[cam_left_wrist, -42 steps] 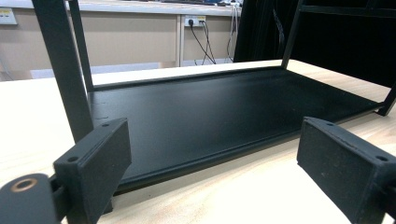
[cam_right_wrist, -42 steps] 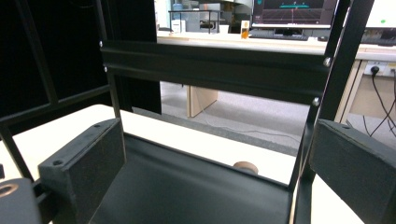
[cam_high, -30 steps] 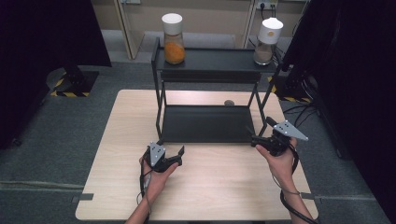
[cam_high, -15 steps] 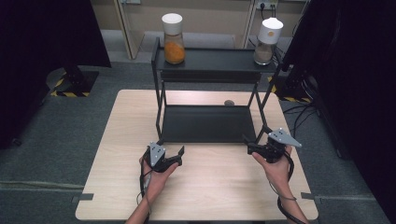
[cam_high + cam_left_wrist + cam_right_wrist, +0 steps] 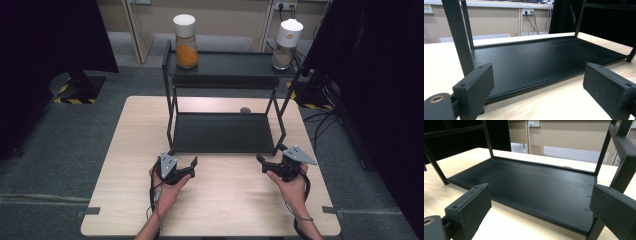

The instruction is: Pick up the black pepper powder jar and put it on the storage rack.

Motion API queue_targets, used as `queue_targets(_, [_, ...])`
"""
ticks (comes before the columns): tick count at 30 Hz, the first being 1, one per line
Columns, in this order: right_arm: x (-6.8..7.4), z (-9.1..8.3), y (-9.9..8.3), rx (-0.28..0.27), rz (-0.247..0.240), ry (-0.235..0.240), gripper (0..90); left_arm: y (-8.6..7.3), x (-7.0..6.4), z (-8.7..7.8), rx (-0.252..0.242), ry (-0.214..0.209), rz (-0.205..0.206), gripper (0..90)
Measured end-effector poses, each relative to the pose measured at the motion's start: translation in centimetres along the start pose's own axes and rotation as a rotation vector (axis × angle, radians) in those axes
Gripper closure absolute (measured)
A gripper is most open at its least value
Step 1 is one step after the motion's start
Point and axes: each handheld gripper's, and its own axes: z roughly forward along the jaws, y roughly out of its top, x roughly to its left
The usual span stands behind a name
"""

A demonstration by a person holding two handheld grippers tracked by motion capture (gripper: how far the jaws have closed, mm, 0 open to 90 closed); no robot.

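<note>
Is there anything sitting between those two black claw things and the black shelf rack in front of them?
Nothing visible. The left gripper and right gripper, both open, sit just short of the rack's lower shelf, with bare table between. The two jars on the top shelf and a small object behind the rack are beyond it.

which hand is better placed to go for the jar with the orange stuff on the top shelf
Left, probably. The orange-filled jar stands at the left end of the rack's top shelf, and the left gripper sits open in front of that side. The right gripper, also open, is in front of the other end, nearer the brown-filled jar.
</note>
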Motion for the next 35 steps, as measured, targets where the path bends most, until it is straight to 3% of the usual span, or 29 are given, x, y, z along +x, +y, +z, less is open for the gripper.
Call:
queue_targets(25, [0.6, 0.1, -3.4, 0.046, 0.026, -0.017, 4.2, 0.0, 0.0, 0.0, -0.001, 0.0, 0.003, 9.4])
queue_targets(35, [0.7, 0.0, -3.7, 0.033, 0.026, -0.019, 4.0, 0.0, 0.0, 0.0, -0.002, -0.001, 0.005, 9.5])
